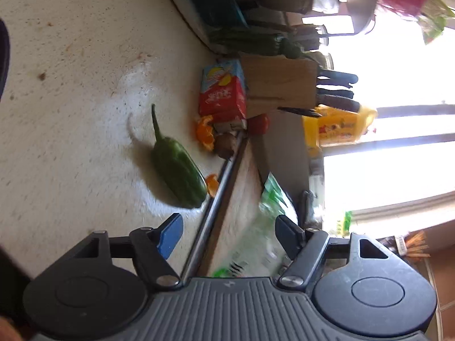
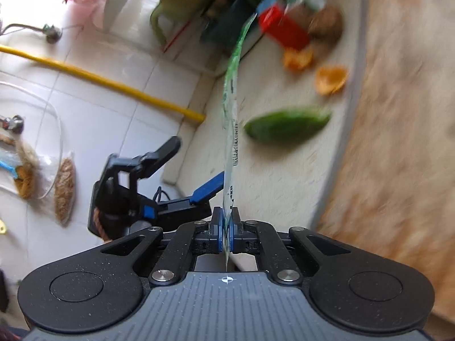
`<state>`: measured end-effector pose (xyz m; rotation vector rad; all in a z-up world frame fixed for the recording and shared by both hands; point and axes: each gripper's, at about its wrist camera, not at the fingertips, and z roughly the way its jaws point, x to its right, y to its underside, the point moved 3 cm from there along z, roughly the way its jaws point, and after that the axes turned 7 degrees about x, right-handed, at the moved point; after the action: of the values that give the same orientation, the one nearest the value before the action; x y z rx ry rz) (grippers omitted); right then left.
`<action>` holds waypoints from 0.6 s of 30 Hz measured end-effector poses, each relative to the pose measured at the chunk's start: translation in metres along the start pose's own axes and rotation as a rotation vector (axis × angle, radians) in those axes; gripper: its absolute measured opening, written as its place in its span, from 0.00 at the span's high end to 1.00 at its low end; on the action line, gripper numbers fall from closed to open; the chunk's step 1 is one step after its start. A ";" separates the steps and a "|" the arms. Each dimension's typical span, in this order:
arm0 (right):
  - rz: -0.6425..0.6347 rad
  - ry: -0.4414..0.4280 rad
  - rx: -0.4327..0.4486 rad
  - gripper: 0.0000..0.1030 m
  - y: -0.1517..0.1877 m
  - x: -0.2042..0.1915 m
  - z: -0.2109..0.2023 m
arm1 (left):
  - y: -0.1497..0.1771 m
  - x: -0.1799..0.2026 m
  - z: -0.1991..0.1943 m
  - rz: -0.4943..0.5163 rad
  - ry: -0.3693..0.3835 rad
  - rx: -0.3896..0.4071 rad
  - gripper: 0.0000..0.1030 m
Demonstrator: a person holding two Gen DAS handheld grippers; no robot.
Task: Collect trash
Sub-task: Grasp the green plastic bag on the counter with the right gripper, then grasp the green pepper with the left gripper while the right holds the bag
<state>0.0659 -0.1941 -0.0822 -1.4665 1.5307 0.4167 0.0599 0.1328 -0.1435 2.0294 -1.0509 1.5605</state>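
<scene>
A clear plastic wrapper with green print (image 2: 231, 99) stands edge-on from my right gripper (image 2: 226, 227), which is shut on its lower end. In the left wrist view the same wrapper (image 1: 256, 227) hangs blurred just ahead of my left gripper (image 1: 229, 234), nearer its right finger. The left gripper (image 2: 196, 166) is open, and its blue pad (image 2: 210, 184) is close beside the wrapper. Two orange peels (image 2: 298, 58) (image 2: 331, 79) lie on the pale counter (image 2: 284, 176) beyond a green pepper (image 2: 287, 125).
A red and blue juice carton (image 1: 224, 91), knife block (image 1: 281, 82), tomato (image 1: 257, 123) and brown kiwi (image 2: 327, 24) crowd the counter's far end. A metal strip (image 1: 221, 196) crosses the counter. A yellow pipe (image 2: 99, 79) runs along the tiled wall.
</scene>
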 end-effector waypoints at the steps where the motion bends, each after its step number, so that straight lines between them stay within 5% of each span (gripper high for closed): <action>1: 0.000 0.013 0.017 0.94 -0.003 0.002 -0.005 | -0.004 -0.003 0.009 -0.020 -0.020 0.013 0.33; 5: 0.002 0.056 0.077 0.94 -0.016 0.011 -0.023 | -0.013 -0.018 0.039 -0.160 -0.121 0.069 0.33; 9: -0.006 0.067 0.118 0.94 -0.027 0.024 -0.029 | -0.019 -0.007 0.060 -0.159 -0.243 0.145 0.33; 12: 0.001 0.047 0.114 0.93 -0.037 0.031 -0.025 | -0.020 0.013 0.076 -0.082 -0.361 0.197 0.30; 18: -0.023 0.030 0.116 0.93 -0.058 0.045 -0.023 | -0.020 0.052 0.118 0.242 -0.672 0.248 0.31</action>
<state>0.1169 -0.2514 -0.0858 -1.4042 1.5344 0.2880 0.1579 0.0484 -0.1291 2.7916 -1.4326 1.1624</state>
